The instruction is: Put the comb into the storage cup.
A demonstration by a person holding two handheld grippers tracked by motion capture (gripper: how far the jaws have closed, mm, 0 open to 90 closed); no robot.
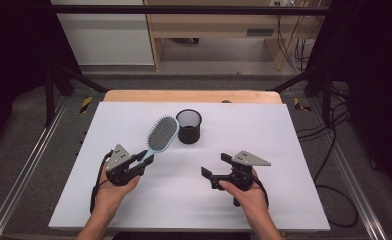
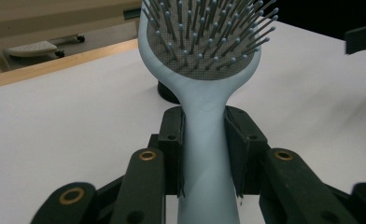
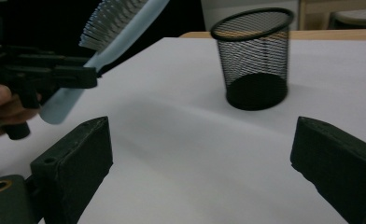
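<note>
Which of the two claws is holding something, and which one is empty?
The left claw holds the light blue hairbrush by its handle, jaws pressed on both sides. The right claw stands wide open above the white table.

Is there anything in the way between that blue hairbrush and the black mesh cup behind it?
Nothing visible. The left gripper is clamped on the handle of the hairbrush, holding its head off the white table right beside the mesh cup. The cup's mouth is open, and the right gripper sits off to the side.
</note>
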